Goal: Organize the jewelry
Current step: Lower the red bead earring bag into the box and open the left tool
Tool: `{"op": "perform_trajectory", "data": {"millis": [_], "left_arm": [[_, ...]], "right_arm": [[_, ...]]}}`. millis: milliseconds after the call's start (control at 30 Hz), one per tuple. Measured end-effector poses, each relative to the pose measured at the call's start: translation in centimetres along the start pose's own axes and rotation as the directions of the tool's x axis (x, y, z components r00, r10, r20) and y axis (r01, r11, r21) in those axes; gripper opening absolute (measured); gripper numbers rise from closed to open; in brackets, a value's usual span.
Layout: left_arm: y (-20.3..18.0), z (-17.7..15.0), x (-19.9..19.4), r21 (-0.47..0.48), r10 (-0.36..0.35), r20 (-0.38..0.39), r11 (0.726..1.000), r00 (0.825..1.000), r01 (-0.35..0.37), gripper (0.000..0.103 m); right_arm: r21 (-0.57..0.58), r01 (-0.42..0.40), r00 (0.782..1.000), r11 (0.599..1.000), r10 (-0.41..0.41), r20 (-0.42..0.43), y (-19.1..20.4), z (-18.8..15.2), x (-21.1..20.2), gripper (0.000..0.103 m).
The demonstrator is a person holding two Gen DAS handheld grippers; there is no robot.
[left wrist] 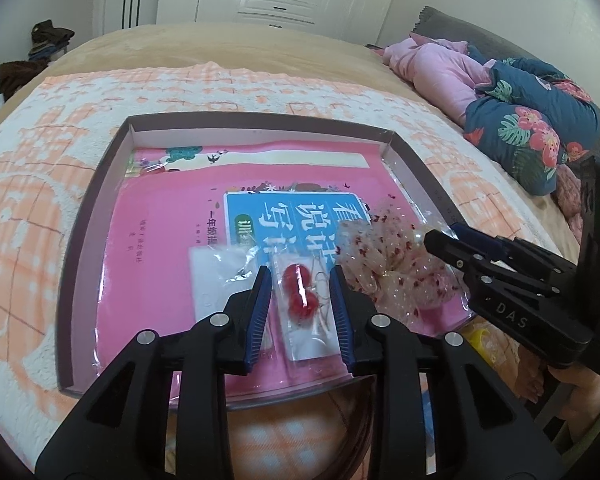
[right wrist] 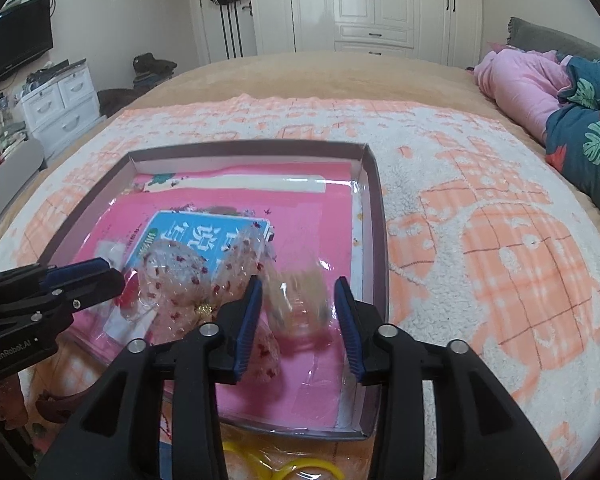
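Note:
A shallow brown box (left wrist: 100,184) on the bed holds a pink book (left wrist: 168,216) wrapped in plastic. On the book lie a clear packet of red ball earrings (left wrist: 300,300), a white packet (left wrist: 216,276) and a sheer red-dotted scrunchie (left wrist: 384,268). My left gripper (left wrist: 300,280) is open, with a finger on each side of the earring packet. My right gripper (right wrist: 298,292) is open over a blurred clear packet (right wrist: 300,304) beside the scrunchie (right wrist: 180,276). It also shows in the left wrist view (left wrist: 444,236), at the scrunchie's right edge. The box (right wrist: 374,208) shows in the right wrist view too.
The box sits on an orange and white fleece blanket (right wrist: 500,240). Pink and floral bedding (left wrist: 520,120) is piled at the right. A yellow ring-shaped object (right wrist: 284,468) lies near the box's front edge. White wardrobes (right wrist: 372,4) stand behind the bed.

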State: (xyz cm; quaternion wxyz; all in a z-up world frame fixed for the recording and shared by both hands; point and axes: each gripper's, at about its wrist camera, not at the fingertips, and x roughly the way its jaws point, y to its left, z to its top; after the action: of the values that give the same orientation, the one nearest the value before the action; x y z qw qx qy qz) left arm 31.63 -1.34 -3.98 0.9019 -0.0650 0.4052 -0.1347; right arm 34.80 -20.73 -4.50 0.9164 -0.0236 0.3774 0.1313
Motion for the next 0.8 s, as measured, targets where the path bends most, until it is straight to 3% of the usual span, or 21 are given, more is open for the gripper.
{"op": "perform_trajectory", "data": {"millis": [267,467,667,733,800], "left_arm": [[0.1,-0.1,-1.2,-0.009,0.001,0.030,1.000,1.000,-0.001,0.030],[-0.1,-0.3,-2.4,0.000,0.016,0.072,1.000,0.997,-0.016,0.043],[-0.1,-0.6,-3.9,0.000,0.029,0.113,1.000,0.993,-0.029,0.059],[-0.1,-0.8,-4.5,-0.002,0.038,0.135,0.999,0.990,-0.038,0.074],[0.0,-0.8,-5.2,-0.007,0.041,0.156,0.999,0.987,-0.040,0.077]], "right_arm": [[0.033,-0.001,0.998,0.999,-0.001,0.057,-0.5,0.0,-2.1,0.056],[0.054,-0.003,0.996,0.999,-0.001,0.085,-0.7,-0.3,-3.5,0.068],[0.055,-0.011,0.992,0.998,0.004,0.125,-0.6,-0.8,-5.3,0.076],[0.058,-0.015,0.990,0.998,0.007,0.139,-0.5,-0.9,-5.9,0.077],[0.060,-0.022,0.988,0.998,0.013,0.152,-0.5,-1.0,-6.4,0.079]]}}
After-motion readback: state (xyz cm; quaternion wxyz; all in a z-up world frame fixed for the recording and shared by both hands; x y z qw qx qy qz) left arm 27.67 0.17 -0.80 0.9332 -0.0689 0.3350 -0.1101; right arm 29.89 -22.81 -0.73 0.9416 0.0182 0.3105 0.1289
